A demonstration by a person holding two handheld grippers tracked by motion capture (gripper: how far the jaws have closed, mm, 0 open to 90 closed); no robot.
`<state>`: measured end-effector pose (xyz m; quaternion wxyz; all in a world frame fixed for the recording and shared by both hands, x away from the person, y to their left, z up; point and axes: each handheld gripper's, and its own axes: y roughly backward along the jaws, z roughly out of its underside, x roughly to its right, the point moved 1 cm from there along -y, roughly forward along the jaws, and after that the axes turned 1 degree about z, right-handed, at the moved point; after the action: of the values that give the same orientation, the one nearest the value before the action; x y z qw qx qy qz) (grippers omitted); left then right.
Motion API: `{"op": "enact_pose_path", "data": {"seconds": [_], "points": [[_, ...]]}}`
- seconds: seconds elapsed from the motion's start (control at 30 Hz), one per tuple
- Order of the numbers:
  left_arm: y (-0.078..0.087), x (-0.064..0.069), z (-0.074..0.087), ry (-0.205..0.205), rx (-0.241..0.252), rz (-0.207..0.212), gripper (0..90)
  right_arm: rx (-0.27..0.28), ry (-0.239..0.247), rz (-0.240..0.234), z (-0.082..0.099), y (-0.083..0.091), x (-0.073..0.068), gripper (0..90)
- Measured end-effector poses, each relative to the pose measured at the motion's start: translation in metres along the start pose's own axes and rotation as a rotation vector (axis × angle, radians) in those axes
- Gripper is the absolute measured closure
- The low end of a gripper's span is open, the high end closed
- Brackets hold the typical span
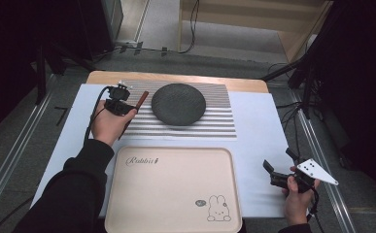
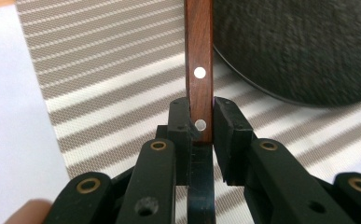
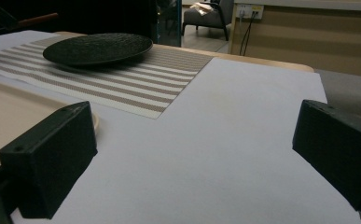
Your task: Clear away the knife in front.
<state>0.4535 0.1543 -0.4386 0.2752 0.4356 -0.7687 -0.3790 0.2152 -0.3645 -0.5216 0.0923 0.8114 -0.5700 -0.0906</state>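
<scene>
One wooden handle (two pale rivets showing), clamped between the left gripper fingers at the left edge of the single striped placemat, just beside one dark round plate. One beige tray nearer the person, printed with a rabbit. Right gripper over the white tabletop right of the tray, fingers spread apart, grasping nothing.
</scene>
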Motion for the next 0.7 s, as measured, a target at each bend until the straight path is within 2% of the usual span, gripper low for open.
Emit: {"op": "enact_pose_path", "data": {"seconds": [0.23,0.4,0.47,0.5,0.57,0.7], "points": [[0.009,0.01,0.017,-0.014,0.014,0.007,76.5,0.0,0.001,0.0,0.0,0.0,0.0,0.0],[0.018,0.015,0.033,-0.002,0.037,0.04,76.5,-0.003,0.001,0.0,0.0,0.0,0.0,0.0],[0.02,0.015,0.036,-0.001,0.041,0.041,76.5,-0.001,0.003,0.0,0.0,0.0,0.0,0.0],[0.024,0.016,0.041,0.007,0.048,0.068,76.5,-0.002,0.002,-0.001,0.0,0.0,0.0,0.0],[0.026,0.017,0.044,0.013,0.052,0.08,76.5,-0.001,0.003,0.0,0.0,0.0,0.0,0.0],[0.035,0.023,0.058,0.0,0.061,0.091,76.5,-0.003,0.005,-0.002,0.0,-0.001,0.0,0.0]]}}
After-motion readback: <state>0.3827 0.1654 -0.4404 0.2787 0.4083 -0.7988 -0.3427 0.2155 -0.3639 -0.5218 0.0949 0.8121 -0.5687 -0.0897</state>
